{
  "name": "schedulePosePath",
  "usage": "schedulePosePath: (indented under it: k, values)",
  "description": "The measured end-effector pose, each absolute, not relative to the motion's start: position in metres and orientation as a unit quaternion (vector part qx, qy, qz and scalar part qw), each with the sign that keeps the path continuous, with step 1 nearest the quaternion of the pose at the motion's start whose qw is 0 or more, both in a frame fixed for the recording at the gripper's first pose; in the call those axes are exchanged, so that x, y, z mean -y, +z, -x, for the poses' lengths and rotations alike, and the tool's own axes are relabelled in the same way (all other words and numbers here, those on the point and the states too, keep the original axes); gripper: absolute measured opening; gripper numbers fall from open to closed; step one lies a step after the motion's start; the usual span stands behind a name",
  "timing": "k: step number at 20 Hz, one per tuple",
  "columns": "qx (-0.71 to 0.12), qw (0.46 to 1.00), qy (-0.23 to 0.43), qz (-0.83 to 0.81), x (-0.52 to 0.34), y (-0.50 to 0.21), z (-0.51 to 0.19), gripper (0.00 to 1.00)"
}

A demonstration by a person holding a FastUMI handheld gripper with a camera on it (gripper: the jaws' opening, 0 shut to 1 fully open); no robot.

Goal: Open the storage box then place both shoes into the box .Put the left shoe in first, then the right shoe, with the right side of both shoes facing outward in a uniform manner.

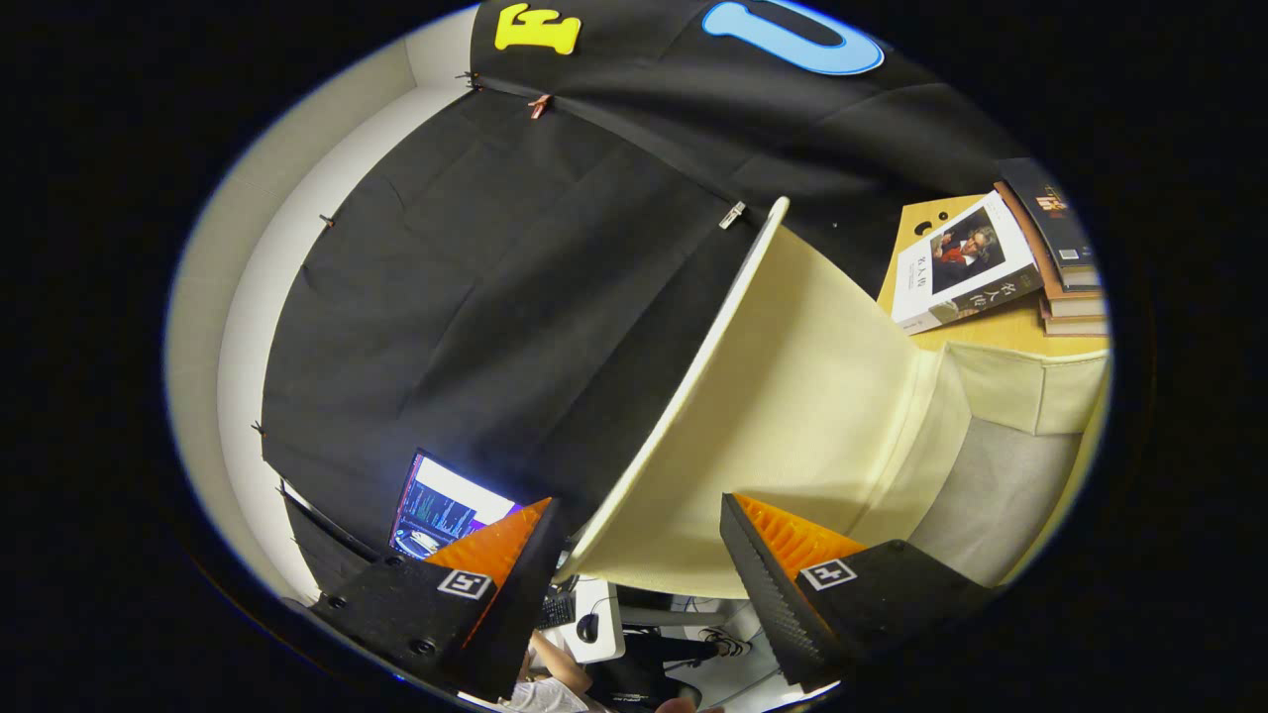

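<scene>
Lifting the cream fabric lid [792, 396] of the cream storage box [1001, 475] standing near the wooden desk's [991, 332] edge, with the gripper [634, 555] spread wide, lid's rim between the fingers. Opening nearly finished, apparently; both shoes yet to go in.

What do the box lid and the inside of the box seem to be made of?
The lid looks like stiff board covered in cream cloth, matte: it stands flat with a thin pale edge. The box has a grey, cloth-like lining, soft and dull. The gripper is open, the lid's edge between its fingers.
</scene>
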State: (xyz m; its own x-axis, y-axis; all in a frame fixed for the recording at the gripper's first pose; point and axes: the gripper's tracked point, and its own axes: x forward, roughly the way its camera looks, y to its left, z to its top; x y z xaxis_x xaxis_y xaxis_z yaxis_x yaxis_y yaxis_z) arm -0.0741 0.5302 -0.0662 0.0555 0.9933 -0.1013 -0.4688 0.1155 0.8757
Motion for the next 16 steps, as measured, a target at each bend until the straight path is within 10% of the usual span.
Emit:
schedulePosePath:
  k: [16]
  values:
    - [-0.325, 0.769, 0.472, -0.284, -0.412, -0.093, 0.049, 0.98]
